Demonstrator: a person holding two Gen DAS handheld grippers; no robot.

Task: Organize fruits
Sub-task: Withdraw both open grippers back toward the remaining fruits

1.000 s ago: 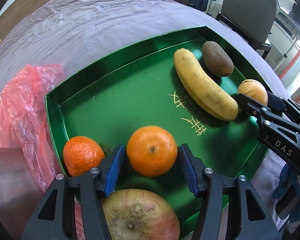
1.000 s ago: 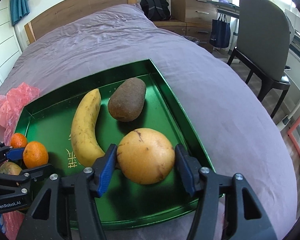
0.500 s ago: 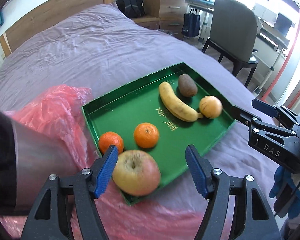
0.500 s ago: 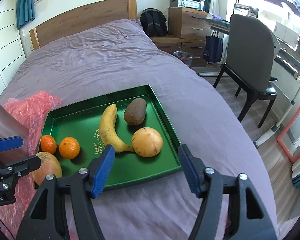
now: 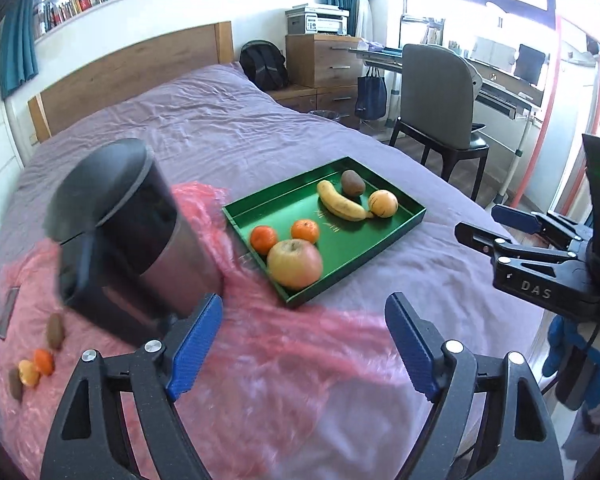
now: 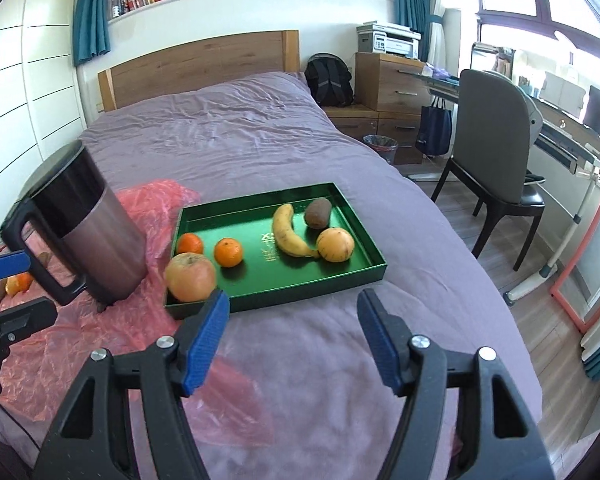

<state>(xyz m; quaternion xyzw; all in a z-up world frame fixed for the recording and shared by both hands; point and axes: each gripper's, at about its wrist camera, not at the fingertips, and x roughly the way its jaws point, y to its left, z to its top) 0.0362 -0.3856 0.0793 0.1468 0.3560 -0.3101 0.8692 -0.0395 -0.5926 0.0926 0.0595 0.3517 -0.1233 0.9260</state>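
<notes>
Fruits are lying in the green tray point(image 6: 342, 276) on the bed point(image 6: 240, 140): an apple point(image 6: 190, 277) in the near left corner, two mandarins point(image 6: 228, 252) just behind it, a banana point(image 6: 286, 232) curving through the middle, a kiwi point(image 6: 317, 212) at the far right, and a round yellow fruit point(image 6: 335, 244) touching the banana's near tip. More small fruits point(image 5: 40, 362) are sitting well apart from the tray on the pink plastic bag point(image 5: 260, 364), which is spreading under the tray's left edge. A dark jug point(image 6: 86, 228) with a handle is standing on that bag, just beside the apple's corner.

You are holding your left gripper point(image 5: 302, 344) above the bag, short of the tray; its fingers are moving apart with nothing between them. Your right gripper point(image 6: 294, 338) is hanging over the bedcover in front of the tray, its fingers spread wide and empty. A chair point(image 6: 496, 148) is standing beside the bed.
</notes>
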